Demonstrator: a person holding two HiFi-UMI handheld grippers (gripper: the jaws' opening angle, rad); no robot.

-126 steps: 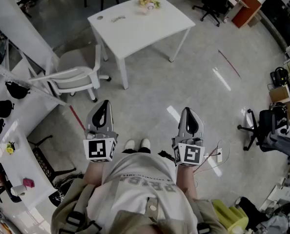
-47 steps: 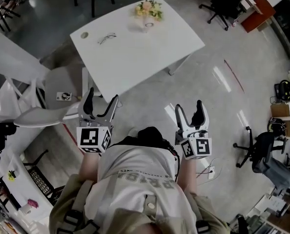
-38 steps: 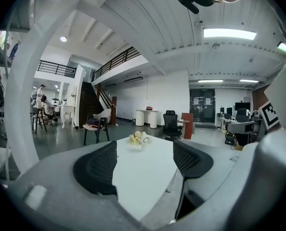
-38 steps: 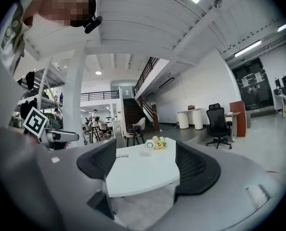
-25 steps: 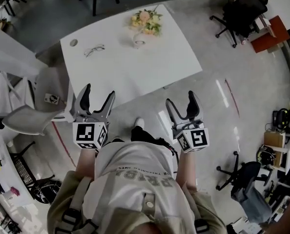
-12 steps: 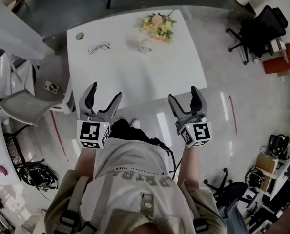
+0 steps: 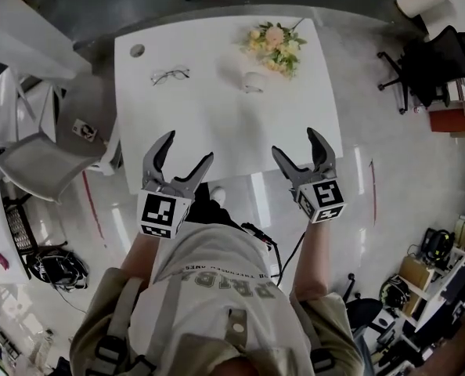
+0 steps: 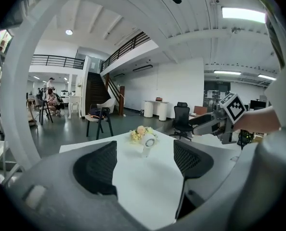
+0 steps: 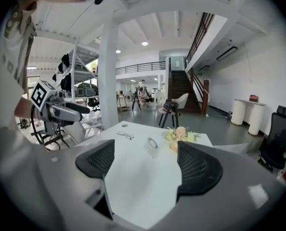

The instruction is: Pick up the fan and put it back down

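Fan [image 7: 252,82] sits well ahead of left claw [image 7: 185,148] and right claw [image 7: 299,143] (both spread, empty).

Even overhead light, glare streaks on the floor [image 7: 365,178], strong fisheye bending at edges.

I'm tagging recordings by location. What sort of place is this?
Probably a large open-plan office or lab hall: a white table stands on open floor, a black swivel office chair sits nearby, and a staircase climbs to a railed mezzanine.
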